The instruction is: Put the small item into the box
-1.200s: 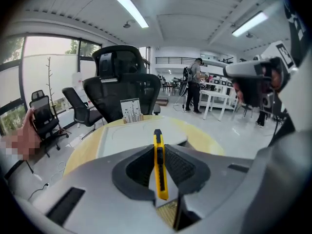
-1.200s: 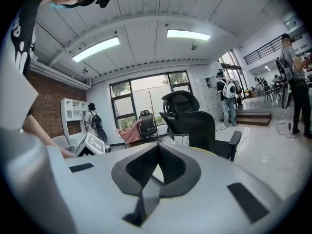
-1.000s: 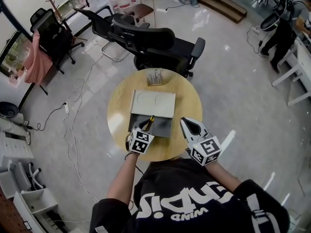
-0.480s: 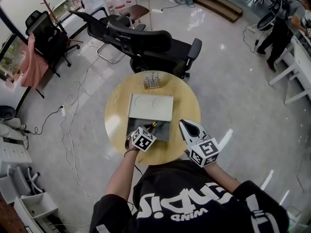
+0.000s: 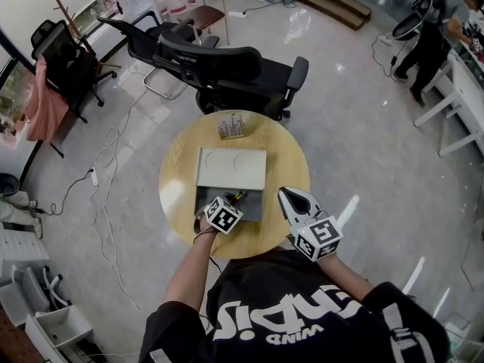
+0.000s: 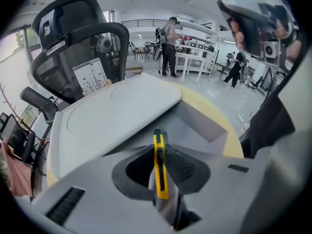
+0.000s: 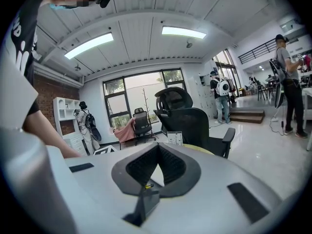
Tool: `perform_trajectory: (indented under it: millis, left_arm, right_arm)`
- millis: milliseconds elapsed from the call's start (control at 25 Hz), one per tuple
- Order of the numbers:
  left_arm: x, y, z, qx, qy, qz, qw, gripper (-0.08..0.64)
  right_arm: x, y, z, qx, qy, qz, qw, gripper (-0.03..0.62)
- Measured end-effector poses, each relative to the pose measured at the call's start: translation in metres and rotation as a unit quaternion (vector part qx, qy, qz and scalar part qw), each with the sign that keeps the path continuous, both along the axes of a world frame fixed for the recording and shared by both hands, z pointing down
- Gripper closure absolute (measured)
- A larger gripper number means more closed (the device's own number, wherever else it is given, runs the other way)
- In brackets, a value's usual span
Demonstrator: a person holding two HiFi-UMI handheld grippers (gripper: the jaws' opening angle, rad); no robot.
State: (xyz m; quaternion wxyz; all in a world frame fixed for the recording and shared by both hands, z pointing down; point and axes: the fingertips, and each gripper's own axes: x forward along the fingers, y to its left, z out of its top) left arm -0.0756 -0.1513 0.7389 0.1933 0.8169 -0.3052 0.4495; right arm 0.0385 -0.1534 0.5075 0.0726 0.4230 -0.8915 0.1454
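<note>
My left gripper (image 5: pixel 233 199) is shut on a yellow utility knife (image 5: pixel 238 196), at the near edge of a grey box (image 5: pixel 253 206). In the left gripper view the knife (image 6: pixel 160 165) stands upright between the jaws, its black-tipped end pointing at the box's open compartment (image 6: pixel 195 126). The box's flat lid (image 5: pixel 231 168) lies open on the far side and fills the left of that view as lid (image 6: pixel 112 111). My right gripper (image 5: pixel 291 196) hangs over the table's front right, shut with nothing in it; in its own view the right gripper (image 7: pixel 158 150) has its jaws together.
The box lies on a round wooden table (image 5: pixel 287 165). A small stand with several upright metal pieces (image 5: pixel 231 126) is at the table's far edge. A black office chair (image 5: pixel 227 70) stands just beyond it. Cables run over the floor at left.
My left gripper has edged a little forward over the box's near part, still holding the knife. The right gripper has hardly moved.
</note>
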Motion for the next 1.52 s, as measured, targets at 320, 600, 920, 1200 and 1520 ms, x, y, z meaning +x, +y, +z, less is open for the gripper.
perform_trajectory:
  millis: [320, 600, 920, 1200, 1520]
  left_arm:
    - [0.003, 0.001, 0.006, -0.017, -0.003, 0.015, 0.9997, 0.488]
    - [0.002, -0.004, -0.016, 0.003, 0.004, 0.003, 1.0000, 0.484]
    - [-0.008, -0.006, -0.100, 0.068, 0.076, -0.066, 0.9925, 0.549]
    - [-0.021, 0.016, -0.198, 0.164, 0.162, -0.145, 0.9623, 0.549]
    - [-0.040, 0.043, -0.242, 0.260, 0.227, -0.223, 0.9119, 0.549]
  right_arm:
    - [0.002, -0.003, 0.001, -0.001, 0.000, 0.006, 1.000, 0.592]
    - [0.003, -0.003, 0.001, 0.000, 0.000, 0.006, 1.000, 0.592]
    - [-0.001, -0.001, -0.003, 0.005, -0.001, -0.009, 1.000, 0.592]
    - [-0.003, 0.006, -0.007, 0.009, 0.000, -0.023, 1.000, 0.592]
    - [-0.007, 0.014, -0.013, 0.021, -0.009, -0.037, 0.999, 0.591]
